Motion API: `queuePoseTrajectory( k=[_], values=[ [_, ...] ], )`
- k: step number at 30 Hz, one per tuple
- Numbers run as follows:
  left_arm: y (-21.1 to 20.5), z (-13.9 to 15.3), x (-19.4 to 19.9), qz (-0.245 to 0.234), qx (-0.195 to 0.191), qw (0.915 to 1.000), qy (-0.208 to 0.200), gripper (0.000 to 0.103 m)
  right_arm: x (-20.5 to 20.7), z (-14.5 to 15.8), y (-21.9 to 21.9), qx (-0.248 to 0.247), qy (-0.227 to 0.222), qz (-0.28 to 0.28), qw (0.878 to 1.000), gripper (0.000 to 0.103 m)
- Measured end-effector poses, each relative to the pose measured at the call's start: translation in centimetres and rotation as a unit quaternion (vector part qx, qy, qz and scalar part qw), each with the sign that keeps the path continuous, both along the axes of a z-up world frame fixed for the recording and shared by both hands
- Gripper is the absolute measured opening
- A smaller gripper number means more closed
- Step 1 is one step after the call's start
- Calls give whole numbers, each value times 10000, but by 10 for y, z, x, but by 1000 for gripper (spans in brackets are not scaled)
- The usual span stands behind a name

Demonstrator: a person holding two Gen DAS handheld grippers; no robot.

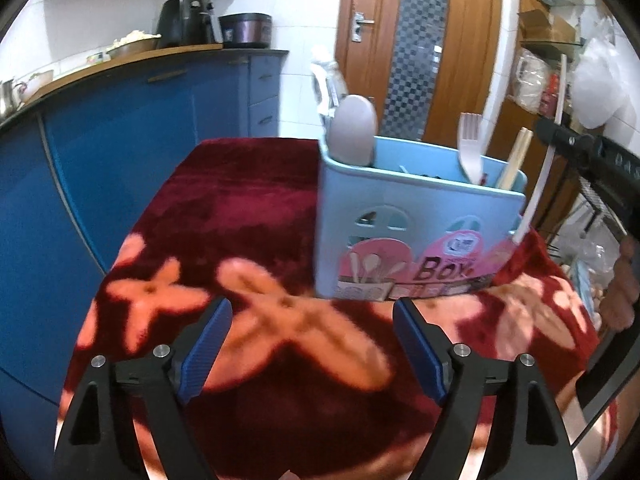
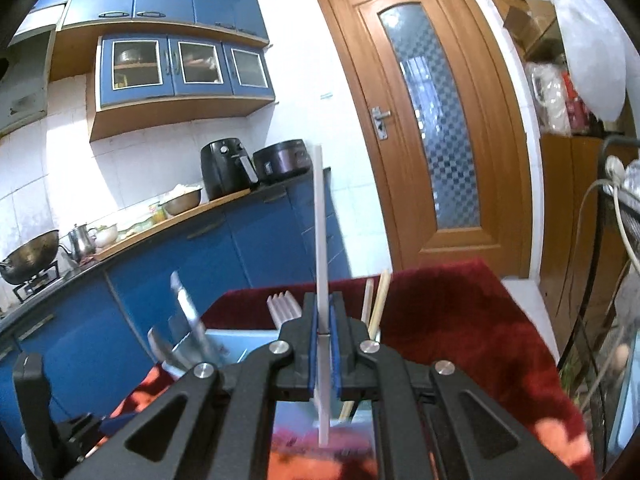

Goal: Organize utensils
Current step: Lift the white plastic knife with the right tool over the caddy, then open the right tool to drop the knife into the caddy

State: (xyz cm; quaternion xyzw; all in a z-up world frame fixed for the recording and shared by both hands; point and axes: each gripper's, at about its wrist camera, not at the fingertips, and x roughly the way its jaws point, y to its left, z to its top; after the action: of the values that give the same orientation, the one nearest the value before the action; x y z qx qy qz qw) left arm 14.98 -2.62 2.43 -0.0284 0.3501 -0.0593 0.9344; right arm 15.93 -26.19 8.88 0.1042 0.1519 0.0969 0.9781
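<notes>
A light blue utensil box (image 1: 400, 236) stands on a red flowered cloth (image 1: 248, 208) covering the table. It already holds a grey spoon (image 1: 354, 130), a pale plastic fork (image 1: 470, 140) and wooden chopsticks (image 1: 516, 160), so sorting seems mostly done. The right gripper (image 2: 324, 344) pinches a long, thin white utensil (image 2: 320, 240), possibly a chopstick or straw, held nearly upright beside the box's right edge and not yet placed inside. The left gripper (image 1: 312, 344) hovers above the cloth, jaws spread wide, holding nothing.
</notes>
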Motion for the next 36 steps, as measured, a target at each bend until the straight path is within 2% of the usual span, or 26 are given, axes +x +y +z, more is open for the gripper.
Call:
queuePoseTrajectory(
  k=[8, 14, 15, 18, 19, 29, 32, 36],
  values=[
    [0, -6, 7, 3, 88, 9999, -51, 91, 21, 4, -2, -169, -119, -171, 9996, 7],
    [-4, -12, 10, -106, 29, 9999, 77, 92, 32, -16, 2, -300, 345, -18, 9990, 8],
    [-4, -13, 11, -114, 12, 9999, 111, 92, 33, -20, 2, -264, 416, 52, 9988, 9],
    [-3, -15, 10, -139, -46, 9997, 180, 92, 31, -25, -1, -100, 530, 146, 9984, 28],
    [-3, -14, 10, -142, -52, 9997, 182, 92, 29, -25, -3, -32, 538, 196, 9984, 31],
    [5, 1, -6, -66, -99, 9999, 3, 92, -12, -2, 2, -17, 440, 318, 9985, 33],
    [8, 7, -14, -48, -135, 9999, -68, 92, -31, 2, 6, 4, 527, 406, 9978, 40],
    [11, 15, -27, -53, -156, 9997, -167, 92, -52, 2, 12, 35, 651, 464, 9968, 56]
  ],
)
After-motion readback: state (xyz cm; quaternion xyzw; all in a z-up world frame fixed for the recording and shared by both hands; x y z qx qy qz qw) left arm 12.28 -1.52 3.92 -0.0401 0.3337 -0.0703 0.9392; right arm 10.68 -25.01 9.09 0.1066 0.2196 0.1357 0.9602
